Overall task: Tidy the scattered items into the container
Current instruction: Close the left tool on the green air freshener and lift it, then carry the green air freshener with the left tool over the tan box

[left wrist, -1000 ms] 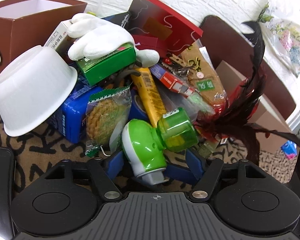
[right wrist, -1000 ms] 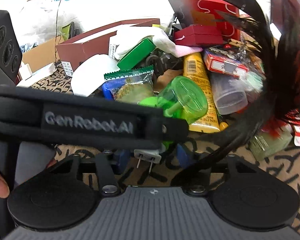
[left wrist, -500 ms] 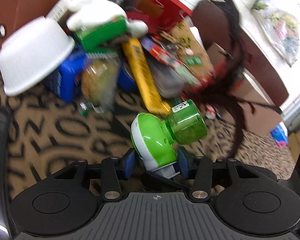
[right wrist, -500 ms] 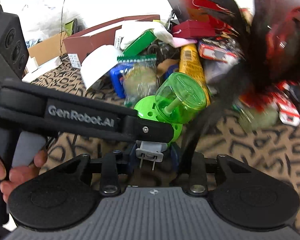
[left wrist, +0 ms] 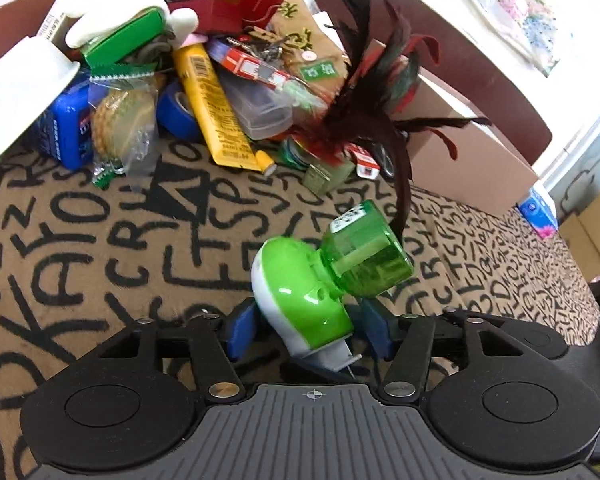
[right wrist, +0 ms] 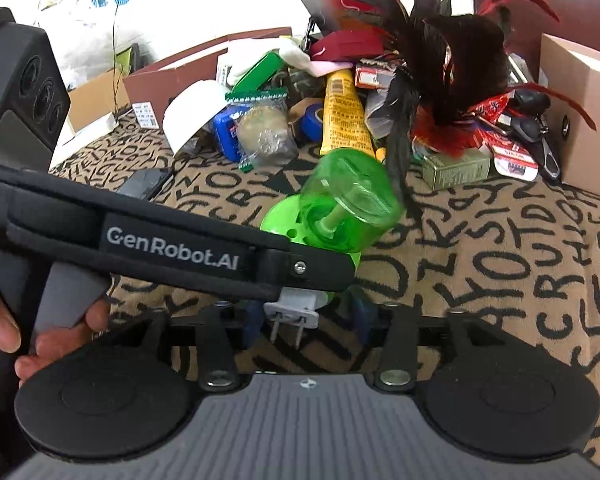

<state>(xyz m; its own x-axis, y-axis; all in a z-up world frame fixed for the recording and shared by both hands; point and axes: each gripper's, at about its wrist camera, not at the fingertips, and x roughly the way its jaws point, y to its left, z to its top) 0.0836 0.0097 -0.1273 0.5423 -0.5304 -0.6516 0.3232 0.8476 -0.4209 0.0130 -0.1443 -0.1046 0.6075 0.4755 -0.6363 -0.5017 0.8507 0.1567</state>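
Behind the left gripper's (left wrist: 306, 334) strap, the right gripper's (right wrist: 307, 320) fingers are half hidden; their grip is unclear. Left fingers clamp the green plug-in vaporizer (left wrist: 324, 280), its bottle pointing up-right, away from the camera.

Surface (left wrist: 100, 248) covered in tan cloth printed with black letters; white brick-pattern wall (left wrist: 440, 12) behind; dark brown chair back (left wrist: 480, 80) at right; bright, even light.
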